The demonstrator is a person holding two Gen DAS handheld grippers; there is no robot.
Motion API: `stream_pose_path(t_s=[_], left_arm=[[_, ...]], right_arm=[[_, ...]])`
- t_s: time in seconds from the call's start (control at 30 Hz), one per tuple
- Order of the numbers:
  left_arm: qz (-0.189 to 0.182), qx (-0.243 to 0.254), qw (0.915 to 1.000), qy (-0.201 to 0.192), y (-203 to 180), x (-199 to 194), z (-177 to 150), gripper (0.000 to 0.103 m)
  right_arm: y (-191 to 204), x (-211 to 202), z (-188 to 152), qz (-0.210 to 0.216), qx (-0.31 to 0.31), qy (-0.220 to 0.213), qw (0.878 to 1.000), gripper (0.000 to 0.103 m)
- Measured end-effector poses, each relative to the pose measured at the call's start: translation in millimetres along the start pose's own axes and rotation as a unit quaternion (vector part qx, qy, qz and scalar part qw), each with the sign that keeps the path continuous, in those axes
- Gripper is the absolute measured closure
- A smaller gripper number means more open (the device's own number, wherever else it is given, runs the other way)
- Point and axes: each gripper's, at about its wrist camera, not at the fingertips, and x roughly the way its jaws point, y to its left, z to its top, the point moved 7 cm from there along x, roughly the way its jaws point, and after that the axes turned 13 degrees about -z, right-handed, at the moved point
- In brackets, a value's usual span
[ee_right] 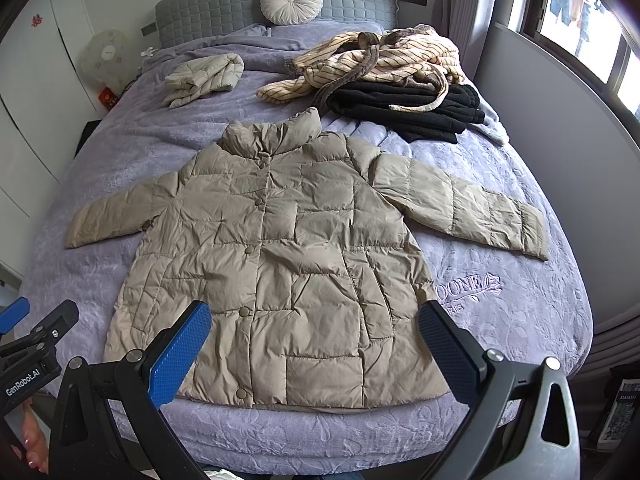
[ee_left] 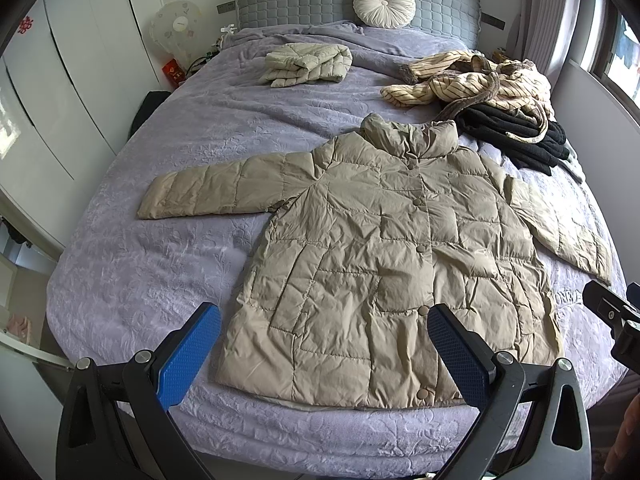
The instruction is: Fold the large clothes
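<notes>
- While the coat [ee_left: 380,248] lies flat, buttoned, hem along the bed's [ee_left: 160,280] near edge, both sleeves are spread.
- Left gripper [ee_left: 324,354] and right gripper [ee_right: 314,350] hover above the hem, jaws wide, holding nothing.
- Slick puffy fabric may slip from a shallow pinch, skewing the fold.

Each gripper, left [ee_left: 324,344] and right [ee_right: 314,342], has black arms with silver screws, one bright-blue dimpled pad [ee_left: 188,354], one dark-navy; white "GenRobot.AI" lettering beside pink-nailed fingers [ee_right: 30,446].

Home bedroom: bed [ee_left: 160,280] (quilted headboard [ee_left: 304,0]).
</notes>
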Motion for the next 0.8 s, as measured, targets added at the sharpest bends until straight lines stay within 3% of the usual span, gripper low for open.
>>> stream_pose_path(t_s=[0.8], left_arm=[[0.000, 0.000, 1.0000, 0.001, -0.8, 0.2, -0.3, 0.000]], right_arm=[[0.2, -0.3, 0.1, -0.001, 0.000, 0.002, 1.000, 0.000]])
